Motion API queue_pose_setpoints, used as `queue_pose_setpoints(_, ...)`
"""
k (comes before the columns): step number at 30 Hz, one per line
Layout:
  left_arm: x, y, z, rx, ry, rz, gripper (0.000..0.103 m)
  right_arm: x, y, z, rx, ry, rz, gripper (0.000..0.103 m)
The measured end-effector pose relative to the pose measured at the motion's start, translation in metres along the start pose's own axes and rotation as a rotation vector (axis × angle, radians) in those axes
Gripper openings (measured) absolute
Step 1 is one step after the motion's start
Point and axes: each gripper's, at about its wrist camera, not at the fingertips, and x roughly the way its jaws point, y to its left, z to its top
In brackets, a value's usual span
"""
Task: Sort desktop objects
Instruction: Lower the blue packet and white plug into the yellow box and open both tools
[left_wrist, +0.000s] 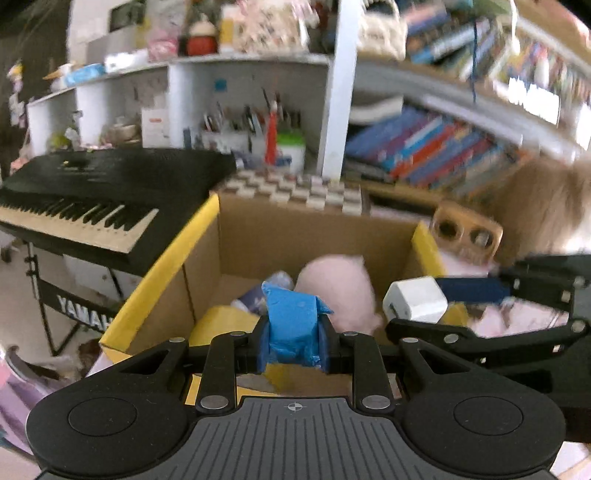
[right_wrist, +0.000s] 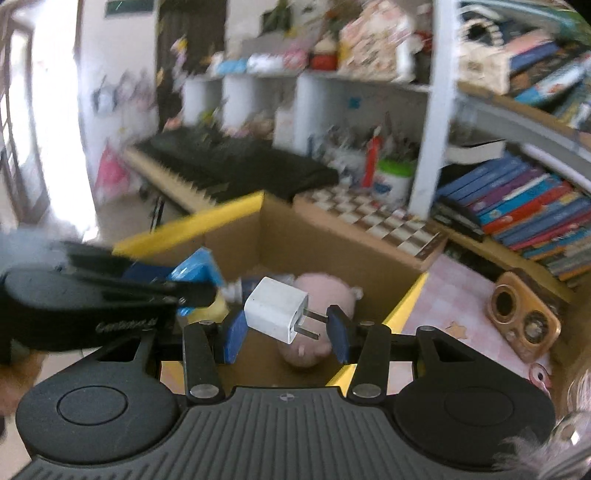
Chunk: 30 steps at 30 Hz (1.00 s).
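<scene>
Shelf books smeared, titles illegible; blue packet blurred.

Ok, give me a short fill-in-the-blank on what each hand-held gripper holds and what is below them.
The left hand-held gripper is shut on a crumpled ____ packet.
The right hand-held gripper grips a white ____.
Both hang over an open ____ box.
A ____ plush toy lies inside.

Missing: blue; charger plug; cardboard; pink

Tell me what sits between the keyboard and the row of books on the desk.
In the right wrist view, a checkered chessboard lies between the keyboard and the books, with a pen-filled cup behind it.
</scene>
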Motion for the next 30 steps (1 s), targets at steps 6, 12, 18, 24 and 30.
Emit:
queue_pose_setpoints(6,0.017,-0.005,-0.002,0.046,0.050,0.027,0.024,0.034,-0.002,-0.005,-0.111,0.133,0.039,0.044)
queue_pose_setpoints(12,0.022,-0.006,0.000,0.079,0.062,0.048,0.024,0.047,-0.005,0.003,-0.153,0.191,0.110,0.044)
queue_pose_setpoints(18,0.020,-0.005,-0.002,0.065,0.049,0.057,0.025,0.048,-0.009,0.004,-0.131,0.217,0.175,0.045)
queue_pose_setpoints(24,0.016,-0.002,-0.001,0.034,0.032,0.046,0.033,0.045,-0.008,0.003,-0.124,0.195,0.159,0.046)
queue_pose_setpoints(30,-0.006,-0.003,0.001,0.005,-0.047,0.055,0.066,0.034,-0.008,0.002,-0.070,0.157,0.108,0.056)
